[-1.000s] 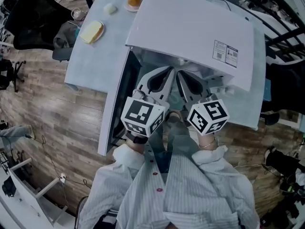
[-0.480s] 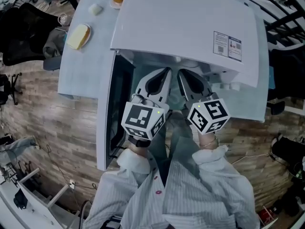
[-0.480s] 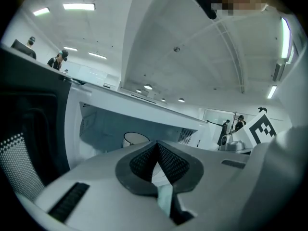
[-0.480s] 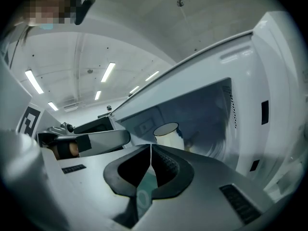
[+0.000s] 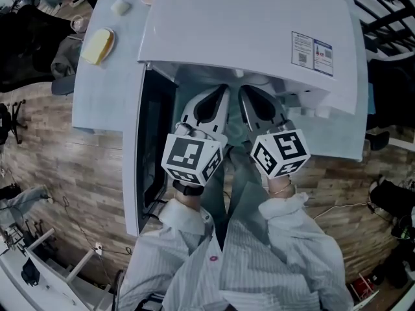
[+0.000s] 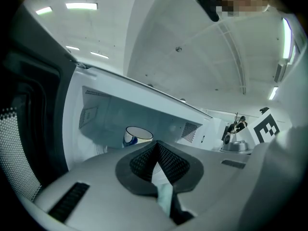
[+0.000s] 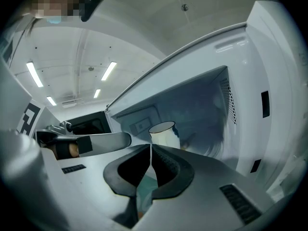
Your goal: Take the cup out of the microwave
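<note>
Your left hand-held gripper (image 6: pixel 155 148) and right hand-held gripper (image 7: pixel 150 150) hover closed and empty at the mouth of the open microwave (image 5: pixel 259 31). The white cup (image 7: pixel 163 134) stands ahead of both, inside. Open one gripper's jaws before reaching in, then straddle the cup wall squarely.

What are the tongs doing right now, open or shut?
Left tongs: shut, holding nothing.
Right tongs: shut, holding nothing.
</note>
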A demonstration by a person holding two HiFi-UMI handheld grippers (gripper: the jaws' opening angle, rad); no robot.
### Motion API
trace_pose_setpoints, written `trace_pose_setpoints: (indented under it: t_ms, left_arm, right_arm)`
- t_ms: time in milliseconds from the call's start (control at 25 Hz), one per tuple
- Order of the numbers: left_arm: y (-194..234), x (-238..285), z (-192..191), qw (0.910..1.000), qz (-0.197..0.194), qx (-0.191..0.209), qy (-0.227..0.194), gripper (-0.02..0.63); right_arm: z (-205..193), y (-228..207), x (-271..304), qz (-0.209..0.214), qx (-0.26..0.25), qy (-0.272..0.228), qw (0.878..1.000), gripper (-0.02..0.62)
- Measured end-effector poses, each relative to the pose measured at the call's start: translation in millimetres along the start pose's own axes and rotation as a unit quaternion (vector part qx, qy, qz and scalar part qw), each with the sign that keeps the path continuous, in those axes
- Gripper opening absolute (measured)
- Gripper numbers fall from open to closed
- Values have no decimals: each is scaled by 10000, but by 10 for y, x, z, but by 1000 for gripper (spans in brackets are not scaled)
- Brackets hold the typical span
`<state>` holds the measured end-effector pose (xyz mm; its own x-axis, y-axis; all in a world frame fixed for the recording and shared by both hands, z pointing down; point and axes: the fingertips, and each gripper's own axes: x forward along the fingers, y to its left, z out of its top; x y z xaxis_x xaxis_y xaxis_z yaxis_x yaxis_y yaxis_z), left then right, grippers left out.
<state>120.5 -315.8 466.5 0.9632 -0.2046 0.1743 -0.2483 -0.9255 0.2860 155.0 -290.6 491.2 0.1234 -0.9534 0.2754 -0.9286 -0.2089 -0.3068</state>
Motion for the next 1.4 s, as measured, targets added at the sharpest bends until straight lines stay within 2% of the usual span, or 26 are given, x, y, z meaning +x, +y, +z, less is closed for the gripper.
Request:
trace_pose_setpoints:
  t_ms: [360,440,800,1080,1320,1400]
  left_arm:
    - [25,-9,41,9999,63,-53,-109,9]
    - [51,-22,60,9999,84,-63,-120,9]
    - [80,-16,79,9998,-6,-138,-168,9]
    - [85,-28,52,9997,-82,-204,-134,9]
    - [178,-74,58,9996,4,-226,-144,9]
    - [196,-85,56,9996,23,-235,-145,9]
  right_arm:
    - [-23,-71,126,-212,-332,66,9992,46]
    - [-57,-80,178,-216,-311,131,9992,105]
    - [-144,-158,381,-424,-416,282,9978,176]
    - [-155,-190,529,-440,-269,247,9984,176]
    - [-146,-208,615,-505,-385,220,9977,173]
    - [-154,-208,636,-531,-460,218,9973,132]
